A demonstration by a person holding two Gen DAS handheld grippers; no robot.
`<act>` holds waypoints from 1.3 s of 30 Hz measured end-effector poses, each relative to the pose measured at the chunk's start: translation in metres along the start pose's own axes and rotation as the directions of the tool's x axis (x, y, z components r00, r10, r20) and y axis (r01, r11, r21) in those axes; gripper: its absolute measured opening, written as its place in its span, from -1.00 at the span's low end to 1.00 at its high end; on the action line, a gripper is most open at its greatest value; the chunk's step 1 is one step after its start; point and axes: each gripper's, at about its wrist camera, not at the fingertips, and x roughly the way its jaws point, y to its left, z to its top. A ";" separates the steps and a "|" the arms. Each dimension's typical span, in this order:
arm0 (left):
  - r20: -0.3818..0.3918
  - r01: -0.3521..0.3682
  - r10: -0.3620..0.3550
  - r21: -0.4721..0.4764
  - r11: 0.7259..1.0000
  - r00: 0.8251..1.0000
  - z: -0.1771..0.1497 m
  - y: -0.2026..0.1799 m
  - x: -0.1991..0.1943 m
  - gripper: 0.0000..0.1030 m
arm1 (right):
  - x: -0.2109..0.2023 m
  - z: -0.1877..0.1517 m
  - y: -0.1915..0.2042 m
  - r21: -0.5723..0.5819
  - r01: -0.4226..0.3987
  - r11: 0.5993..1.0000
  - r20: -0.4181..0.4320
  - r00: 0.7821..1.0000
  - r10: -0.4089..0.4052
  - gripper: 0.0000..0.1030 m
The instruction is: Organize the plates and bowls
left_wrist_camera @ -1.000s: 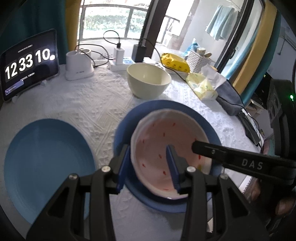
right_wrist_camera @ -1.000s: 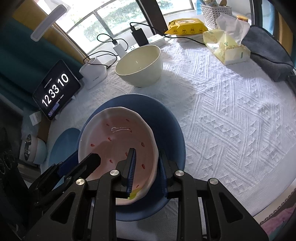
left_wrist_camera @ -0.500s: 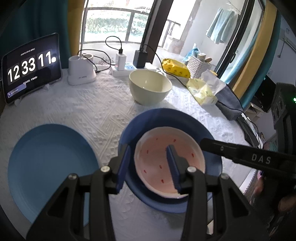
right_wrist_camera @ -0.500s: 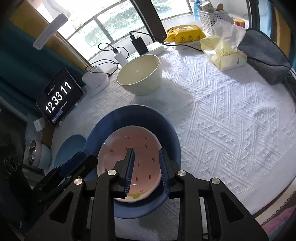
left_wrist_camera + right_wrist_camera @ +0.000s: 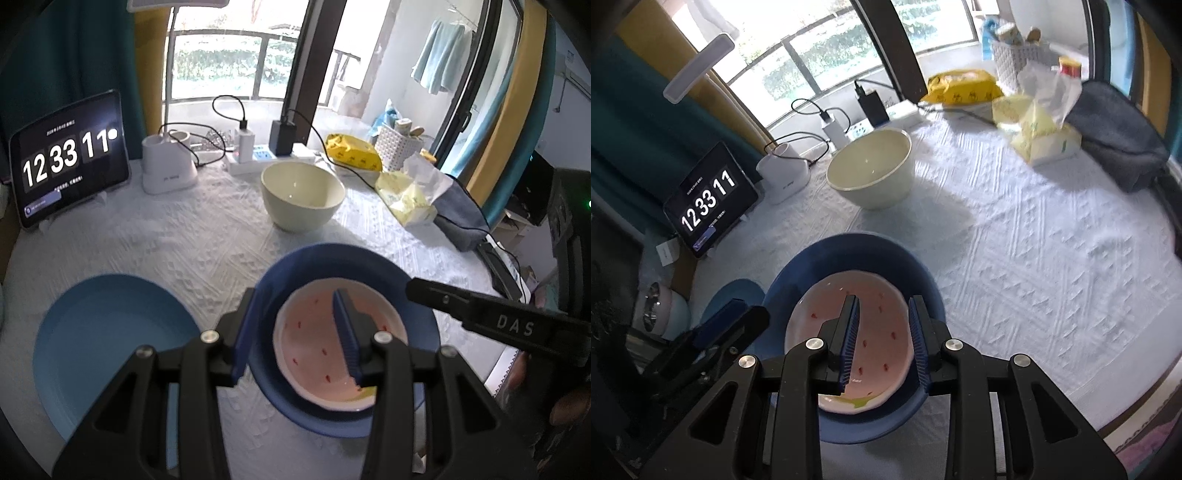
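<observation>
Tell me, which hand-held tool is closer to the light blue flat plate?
Left. The left tool hovers just right of the light blue flat plate; the right tool sits farther away, over the pink speckled dish, with the left tool between.

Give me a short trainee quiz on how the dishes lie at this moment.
1. True or false: the pink dish lies inside the dark blue plate.
2. How many blue plates are on the tablecloth?
3. The cream bowl is: A) stacked on the pink dish; B) standing alone on the tablecloth; C) held in a gripper.

Key: 1 true. 2 two: the dark blue plate and the light blue plate. 3 B.
</observation>
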 end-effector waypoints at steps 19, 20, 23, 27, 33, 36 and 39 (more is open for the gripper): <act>0.024 -0.033 0.032 0.033 0.999 0.999 0.027 -0.007 0.011 -0.17 | 0.004 0.025 -0.004 -0.028 -0.015 0.999 0.026 1.000 0.016 -0.44; 0.026 -0.035 0.034 0.032 0.999 0.999 0.030 -0.006 0.012 -0.17 | 0.005 0.027 -0.005 -0.029 -0.016 0.999 0.026 1.000 0.017 -0.44; 0.030 -0.041 0.040 0.030 0.999 0.999 0.034 -0.005 0.015 -0.17 | 0.007 0.032 -0.007 -0.030 -0.017 0.999 0.027 0.999 0.018 -0.44; 0.033 -0.047 0.046 0.031 0.998 0.998 0.040 -0.004 0.019 -0.16 | 0.009 0.036 -0.008 -0.031 -0.019 0.999 0.026 0.999 0.020 -0.44; 0.043 -0.051 0.049 0.038 0.998 0.998 0.050 -0.005 0.024 -0.16 | 0.016 0.048 -0.007 -0.042 -0.017 0.999 0.026 1.000 0.018 -0.44; 0.046 -0.055 0.053 0.040 0.998 0.998 0.054 -0.004 0.027 -0.16 | 0.019 0.052 -0.008 -0.050 -0.016 0.999 0.028 0.999 0.017 -0.43; 0.045 -0.060 0.058 0.038 0.997 0.997 0.058 -0.004 0.031 -0.16 | 0.021 0.057 -0.011 -0.056 -0.014 0.998 0.032 0.999 0.016 -0.43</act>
